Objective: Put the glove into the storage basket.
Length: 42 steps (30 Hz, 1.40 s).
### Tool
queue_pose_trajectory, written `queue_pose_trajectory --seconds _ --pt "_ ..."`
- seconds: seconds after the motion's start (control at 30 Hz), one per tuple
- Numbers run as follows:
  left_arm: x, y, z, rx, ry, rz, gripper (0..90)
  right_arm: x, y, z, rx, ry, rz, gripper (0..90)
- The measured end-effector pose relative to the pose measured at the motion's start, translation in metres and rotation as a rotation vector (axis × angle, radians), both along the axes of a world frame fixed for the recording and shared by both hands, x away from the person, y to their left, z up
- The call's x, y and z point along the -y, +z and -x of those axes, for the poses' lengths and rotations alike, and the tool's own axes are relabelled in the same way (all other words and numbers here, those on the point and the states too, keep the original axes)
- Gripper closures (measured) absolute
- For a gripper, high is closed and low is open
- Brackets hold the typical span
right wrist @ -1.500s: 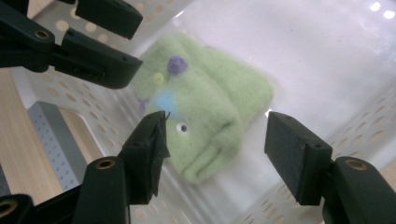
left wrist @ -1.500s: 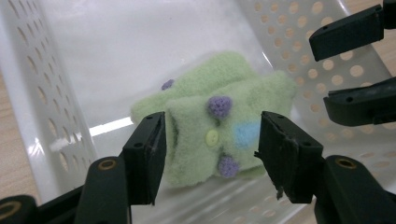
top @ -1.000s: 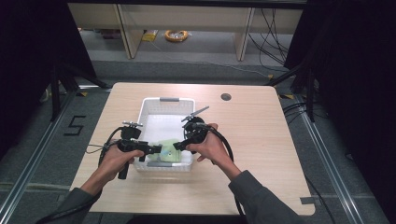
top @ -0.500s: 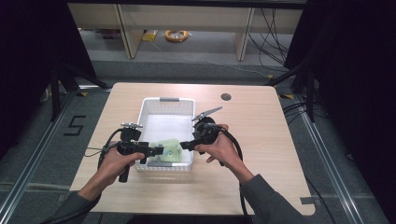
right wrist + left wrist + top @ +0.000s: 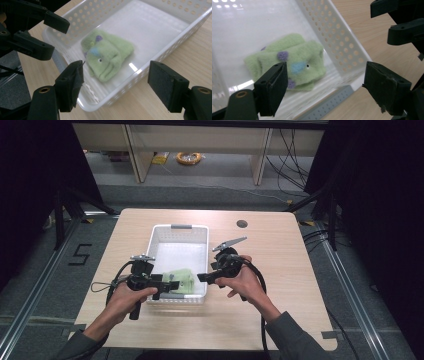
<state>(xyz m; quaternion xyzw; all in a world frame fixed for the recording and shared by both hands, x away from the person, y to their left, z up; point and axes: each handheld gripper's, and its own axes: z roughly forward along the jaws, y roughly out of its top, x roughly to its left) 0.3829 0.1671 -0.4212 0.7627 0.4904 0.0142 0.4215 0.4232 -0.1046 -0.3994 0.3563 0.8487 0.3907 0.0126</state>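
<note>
A green fleece cloth with purple and blue spots lies crumpled at the near end of a white perforated basket. My left gripper hovers over the basket's near left corner. Its jaws have just been opening and nothing is between them. My right gripper is open beside the basket's right wall, pointing at the cloth with nothing in it. Each gripper view shows the other gripper farther off.
The basket stands mid-table on a light wooden top. A round cable hole sits at the far right. Black cables trail from both grippers toward the near edge. Shelving stands beyond the table.
Both grippers were together over the cloth. The right one has drawn back to the right, outside the basket wall; the left one has backed off slightly. The cloth lies loose in the basket.
</note>
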Motion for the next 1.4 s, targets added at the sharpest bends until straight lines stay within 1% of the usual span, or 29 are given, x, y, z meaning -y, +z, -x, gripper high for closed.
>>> queue_pose_trajectory --seconds 0.03,0.07,0.17,0.3,0.37,0.47,0.53,0.6,0.63,0.7,0.73,0.77,0.8,0.83,0.9,0.93,0.97,1.0,1.03,1.07,1.1,1.13,1.17,1.2,1.23,1.27,1.33,1.37,1.4 --pt "0.002 0.000 0.002 0.000 0.003 0.021 18.8 0.001 0.000 0.000 0.004 0.001 -0.001 29.6" --pt "0.002 0.001 0.004 0.004 -0.003 0.024 18.4 0.003 0.001 0.000 0.009 0.013 0.009 29.6" --pt "0.005 0.002 0.009 0.008 -0.012 0.037 18.2 0.007 0.002 0.004 -0.008 0.013 -0.008 29.6" --pt "0.005 0.006 0.014 0.023 -0.022 0.053 17.8 0.014 0.003 0.008 0.011 0.016 -0.025 29.4" --pt "0.005 0.008 0.017 0.031 -0.025 0.065 17.9 0.018 0.004 0.011 0.008 0.007 -0.026 29.2" --pt "0.006 0.008 0.022 0.039 -0.033 0.070 17.9 0.023 0.005 0.015 0.011 0.011 -0.033 29.2" --pt "0.007 0.008 0.025 0.041 -0.042 0.072 18.0 0.027 0.005 0.018 0.026 0.020 -0.040 29.2" --pt "0.009 0.007 0.029 0.044 -0.050 0.067 18.0 0.030 0.005 0.021 0.023 0.011 -0.047 29.2" --pt "0.010 0.006 0.031 0.042 -0.060 0.075 18.0 0.033 0.005 0.023 0.032 0.004 -0.036 29.2" --pt "0.013 0.006 0.034 0.043 -0.074 0.077 18.0 0.035 0.004 0.027 0.018 0.004 -0.053 29.2" --pt "0.014 0.006 0.035 0.052 -0.077 0.067 18.0 0.038 0.004 0.028 0.023 0.006 -0.057 29.2" --pt "0.016 0.006 0.036 0.055 -0.074 0.069 18.0 0.039 0.005 0.030 0.015 -0.004 -0.050 29.3" --pt "0.018 0.005 0.038 0.062 -0.072 0.060 18.0 0.041 0.003 0.030 0.043 0.006 -0.043 29.3" --pt "0.018 0.005 0.038 0.065 -0.075 0.057 18.0 0.041 0.003 0.033 0.024 0.007 -0.055 29.2" --pt "0.021 0.004 0.041 0.056 -0.092 0.065 18.0 0.043 0.004 0.036 0.021 -0.005 -0.049 29.1" --pt "0.022 0.004 0.042 0.058 -0.097 0.067 18.0 0.045 0.002 0.036 0.045 0.005 -0.048 28.8" --pt "0.023 0.003 0.043 0.059 -0.099 0.066 18.1 0.046 0.002 0.037 0.038 0.010 -0.064 28.7" --pt "0.025 0.003 0.044 0.062 -0.103 0.071 18.1 0.047 0.002 0.037 0.055 0.020 -0.055 28.8" --pt "0.027 0.002 0.046 0.061 -0.106 0.079 18.1 0.049 0.002 0.039 0.056 -0.003 -0.043 28.7" --pt "0.028 0.002 0.047 0.060 -0.112 0.080 18.2 0.049 0.001 0.041 0.043 -0.008 -0.044 28.6" --pt "0.030 0.001 0.049 0.062 -0.116 0.084 18.2 0.051 0.000 0.041 0.065 -0.011 -0.037 28.6" --pt "0.032 0.000 0.050 0.059 -0.129 0.093 18.2 0.051 -0.002 0.042 0.048 -0.010 -0.049 28.6" --pt "0.034 -0.001 0.052 0.062 -0.133 0.095 18.2 0.053 -0.004 0.041 0.061 0.001 -0.056 28.5" --pt "0.035 -0.001 0.054 0.061 -0.135 0.095 18.2 0.054 -0.004 0.042 0.053 -0.001 -0.064 28.4" --pt "0.037 -0.002 0.055 0.064 -0.147 0.098 18.2 0.055 -0.004 0.044 0.052 -0.018 -0.055 28.4" --pt "0.039 -0.002 0.056 0.065 -0.152 0.099 18.2 0.058 -0.005 0.044 0.062 -0.013 -0.052 28.3" --pt "0.041 -0.003 0.059 0.071 -0.162 0.094 18.3 0.060 -0.007 0.047 0.038 -0.021 -0.077 28.3" --pt "0.043 -0.003 0.060 0.072 -0.158 0.095 18.3 0.062 -0.008 0.045 0.074 -0.005 -0.066 28.3" --pt "0.043 -0.004 0.061 0.070 -0.164 0.095 18.4 0.064 -0.009 0.046 0.071 -0.007 -0.070 28.2"
